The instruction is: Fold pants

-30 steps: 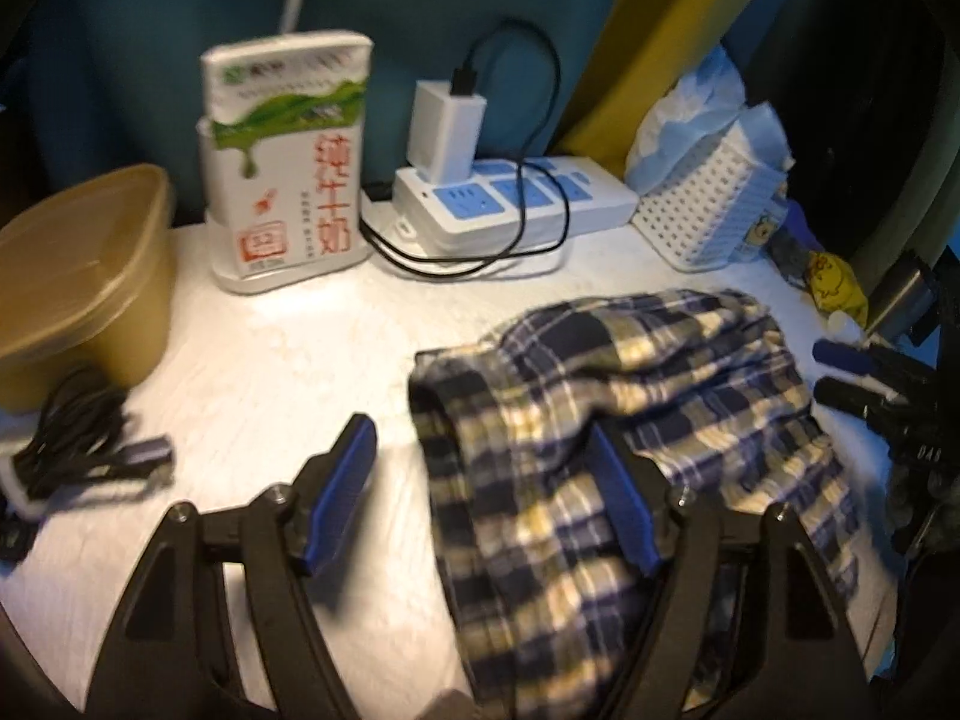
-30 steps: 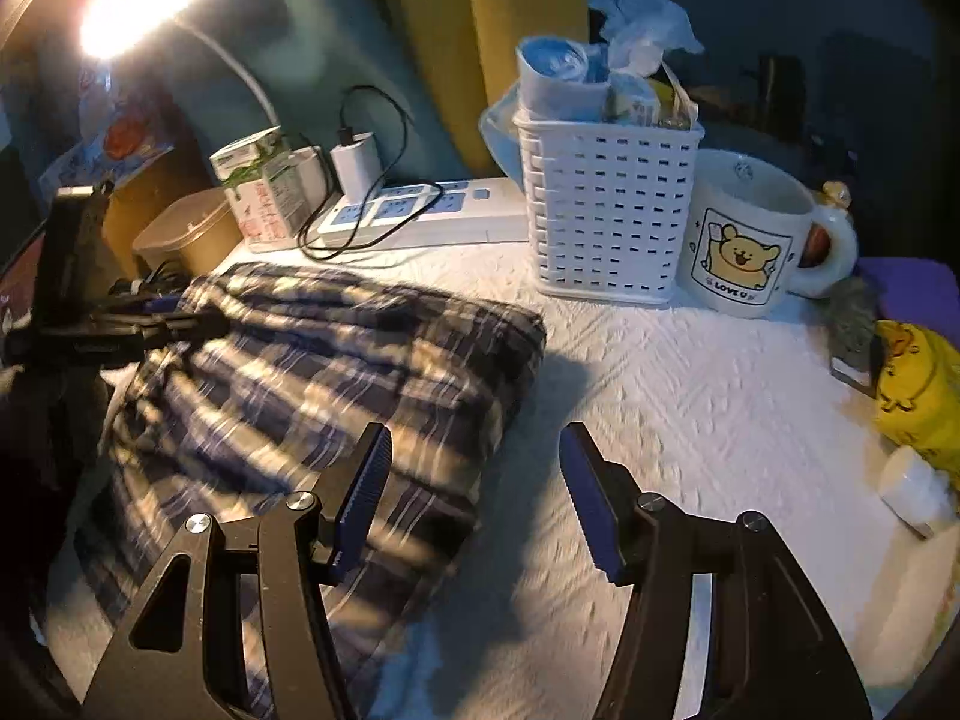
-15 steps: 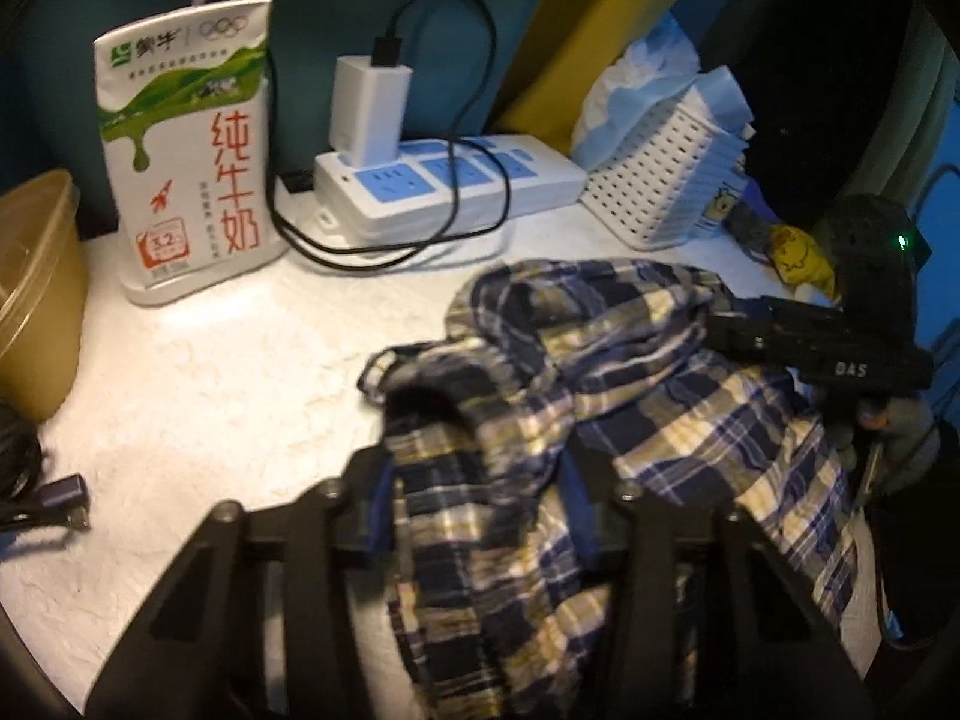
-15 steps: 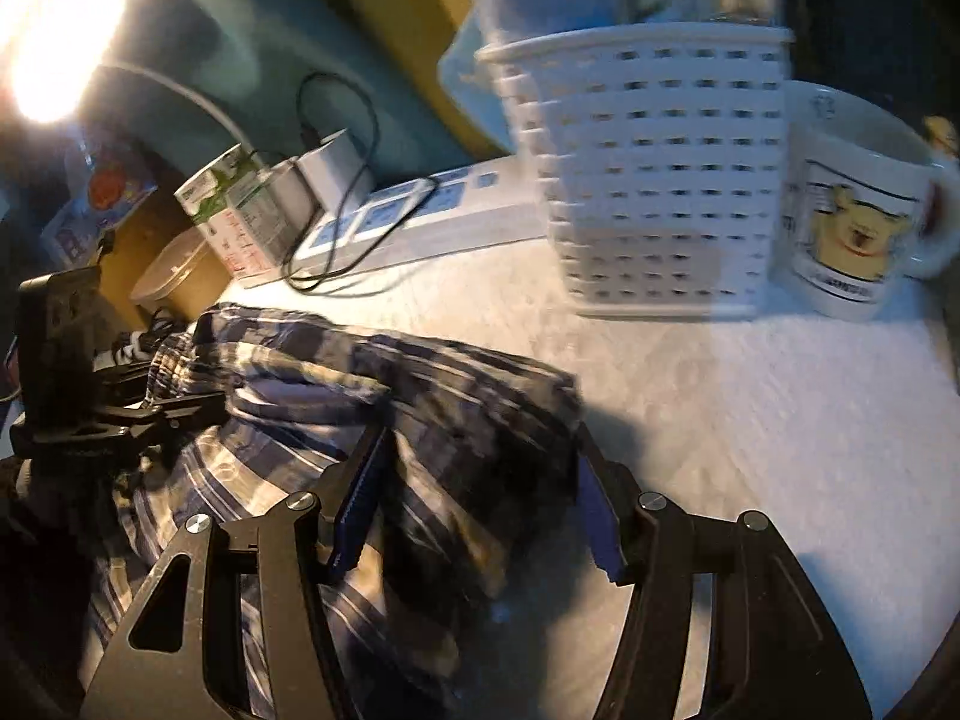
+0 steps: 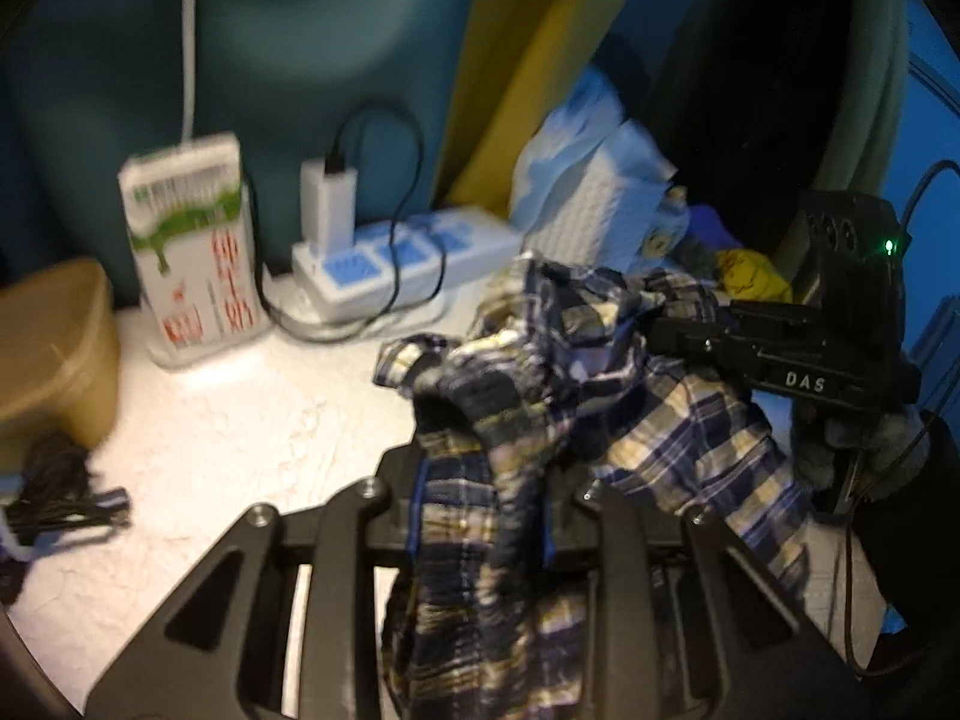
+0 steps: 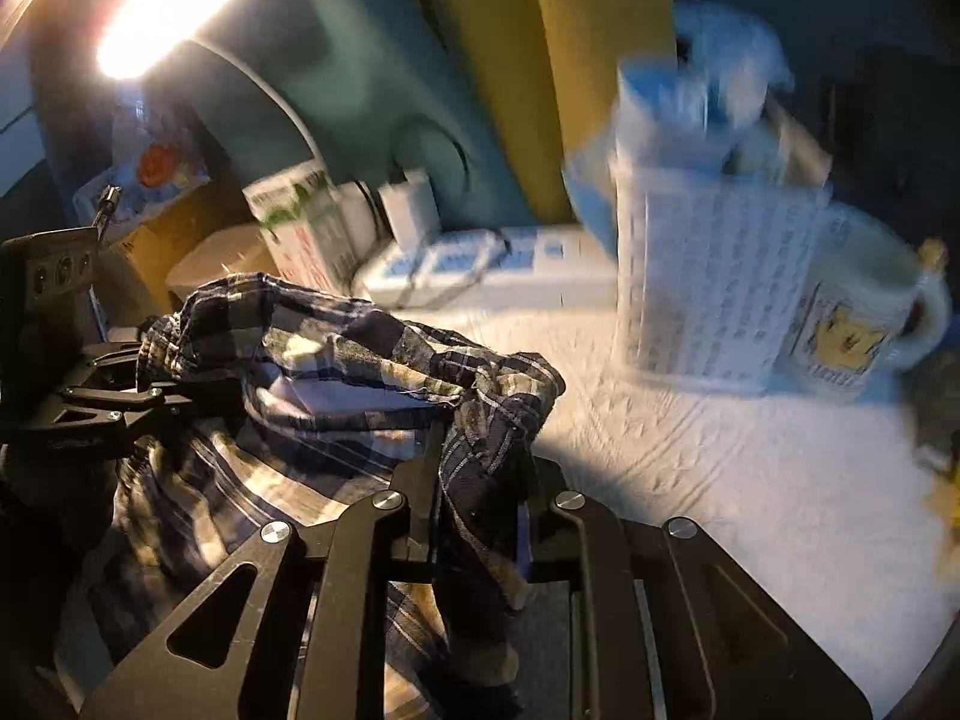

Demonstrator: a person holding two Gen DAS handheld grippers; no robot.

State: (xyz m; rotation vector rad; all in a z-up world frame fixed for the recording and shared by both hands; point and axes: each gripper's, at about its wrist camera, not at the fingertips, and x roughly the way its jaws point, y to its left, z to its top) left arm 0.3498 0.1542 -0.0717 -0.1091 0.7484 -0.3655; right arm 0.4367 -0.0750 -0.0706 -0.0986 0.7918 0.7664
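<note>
Plaid pants [image 5: 600, 372] bunch in soft, crumpled folds at frame centre above the white textured worktop [image 5: 228, 420]. Left gripper [image 5: 480, 516] and right gripper [image 6: 480, 498] each have jaws clamped on gathered cloth.

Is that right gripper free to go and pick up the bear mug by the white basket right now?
Probably not as things stand. The right gripper is shut on a bunched edge of the plaid pants, so it would have to let go first. The path itself looks open: bare tabletop lies between it and the mug.
</note>
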